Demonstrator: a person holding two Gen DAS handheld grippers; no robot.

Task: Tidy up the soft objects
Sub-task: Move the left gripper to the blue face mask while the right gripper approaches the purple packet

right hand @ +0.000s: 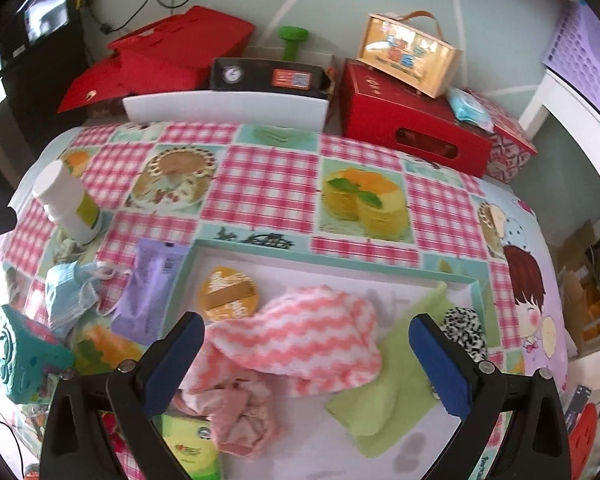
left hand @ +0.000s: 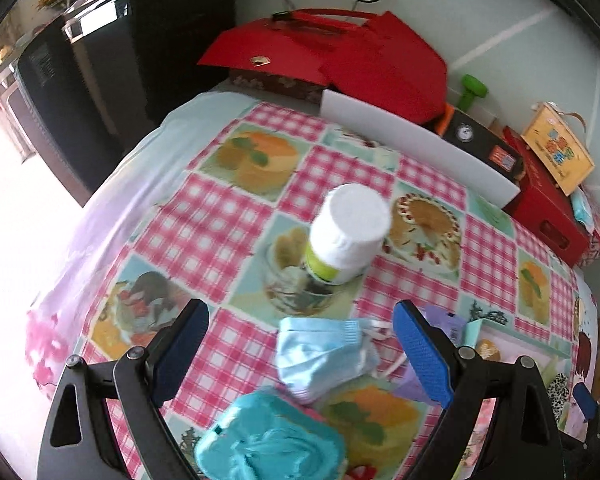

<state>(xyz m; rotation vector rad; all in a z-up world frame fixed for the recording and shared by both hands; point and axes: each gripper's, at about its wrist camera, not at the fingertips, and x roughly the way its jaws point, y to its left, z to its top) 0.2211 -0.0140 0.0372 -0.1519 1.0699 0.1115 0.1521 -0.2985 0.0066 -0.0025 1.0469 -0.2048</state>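
Note:
My left gripper [left hand: 300, 344] is open above a crumpled light blue face mask [left hand: 324, 356] on the checked tablecloth. A teal folded cloth [left hand: 272, 444] lies nearer me. My right gripper [right hand: 304, 356] is open over a white tray with a teal rim [right hand: 340, 266]. In the tray lie a pink-and-white wavy cloth [right hand: 300, 340], a green cloth [right hand: 392, 396], a pink crumpled cloth [right hand: 240, 412], a black-and-white patterned piece [right hand: 464, 332] and a round orange tin [right hand: 228, 294]. The mask [right hand: 70, 296] and teal cloth [right hand: 20, 356] sit left of the tray.
A white bottle with a green label [left hand: 348, 232] stands beyond the mask. A purple packet [right hand: 148, 288] lies beside the tray. Red boxes [right hand: 412, 124], a white board [right hand: 228, 110] and a black box [right hand: 268, 76] line the far edge by the wall.

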